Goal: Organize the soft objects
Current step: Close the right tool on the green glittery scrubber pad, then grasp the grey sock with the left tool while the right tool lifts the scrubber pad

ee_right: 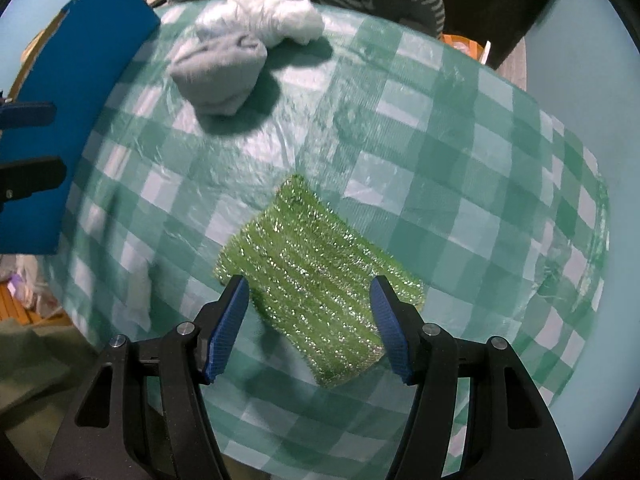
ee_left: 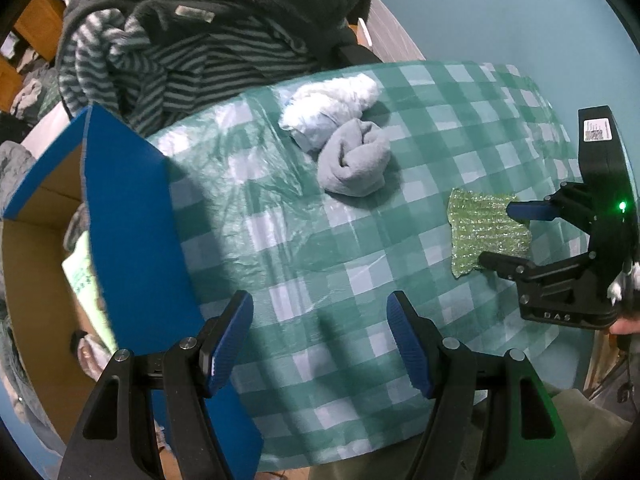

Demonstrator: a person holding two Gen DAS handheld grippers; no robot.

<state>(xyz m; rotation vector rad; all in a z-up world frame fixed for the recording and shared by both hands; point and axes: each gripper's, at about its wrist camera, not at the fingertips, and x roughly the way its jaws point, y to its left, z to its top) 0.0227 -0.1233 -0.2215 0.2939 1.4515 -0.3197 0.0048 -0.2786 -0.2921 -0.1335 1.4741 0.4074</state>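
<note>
Nearest the right wrist camera, the right gripper (ee_right: 310,328) is pointed down over a glittery green scrubbing cloth (ee_right: 316,276), which is laid flat on the checked tablecloth (ee_right: 460,160) toward the near right part of the table. Its blue pads (ee_right: 226,328) are spread about halfway, one on either side of the cloth's near end, and nothing is seen to be clamped; whether the tips touch the cloth cannot be told. In the left wrist view the same cloth (ee_left: 490,232) is seen under the right gripper (ee_left: 506,236) close to the table's right edge.

Farther back, toward the table's far edge, a rolled grey sock (ee_left: 354,160) is placed against a crumpled white bundle (ee_left: 332,110); the two are touching and well apart from the green cloth. The left gripper (ee_left: 320,344) is held wide open and empty above bare tablecloth near the front edge. At the table's left edge an open cardboard box with blue flaps (ee_left: 132,216) is seen, with soft items inside. Striped and dark clothing (ee_left: 192,40) is piled beyond the far edge.
</note>
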